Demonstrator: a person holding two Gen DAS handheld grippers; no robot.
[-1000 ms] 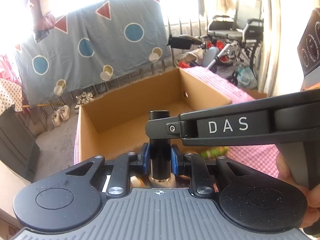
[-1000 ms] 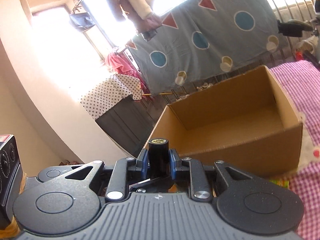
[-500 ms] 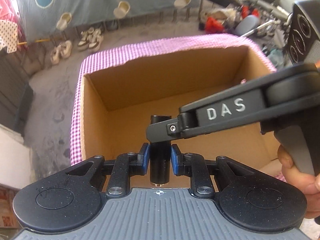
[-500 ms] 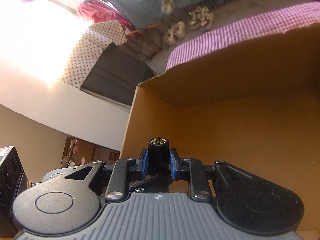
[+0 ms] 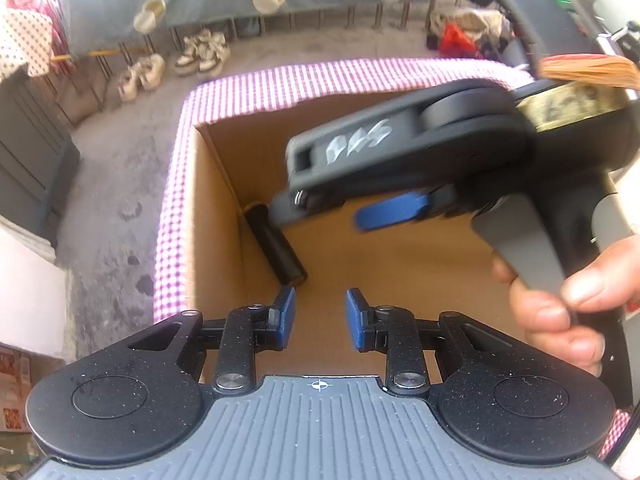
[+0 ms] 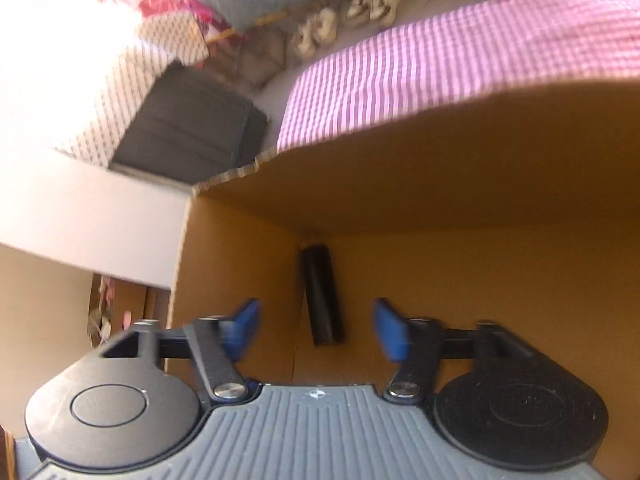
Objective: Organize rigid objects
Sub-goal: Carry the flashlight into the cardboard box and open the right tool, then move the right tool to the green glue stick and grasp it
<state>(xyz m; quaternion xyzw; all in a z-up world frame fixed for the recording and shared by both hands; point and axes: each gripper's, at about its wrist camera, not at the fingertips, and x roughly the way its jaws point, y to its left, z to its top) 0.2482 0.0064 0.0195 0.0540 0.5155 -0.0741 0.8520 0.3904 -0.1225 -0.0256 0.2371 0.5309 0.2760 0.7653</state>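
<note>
Released: one cylinder (image 5: 276, 245) (both claws agape).

Right gripper (image 6: 314, 330) hangs over cardboard box (image 6: 480, 208), blue fingers (image 6: 390, 330) spread wide, nothing between. Black cylinder (image 6: 322, 294) lies flat on box floor along left wall, near far corner. Pink checked cloth (image 6: 440, 60) beyond box rim; shoes (image 6: 344, 20) on floor.

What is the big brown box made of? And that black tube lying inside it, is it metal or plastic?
The box looks like plain matte corrugated cardboard: its torn top edge shows the wavy inner layer. The black tube lying against the box's left wall has a smooth, slightly shiny skin, with a paler ring at its far end. That could be painted metal or hard plastic; the look alone cannot settle it.
</note>
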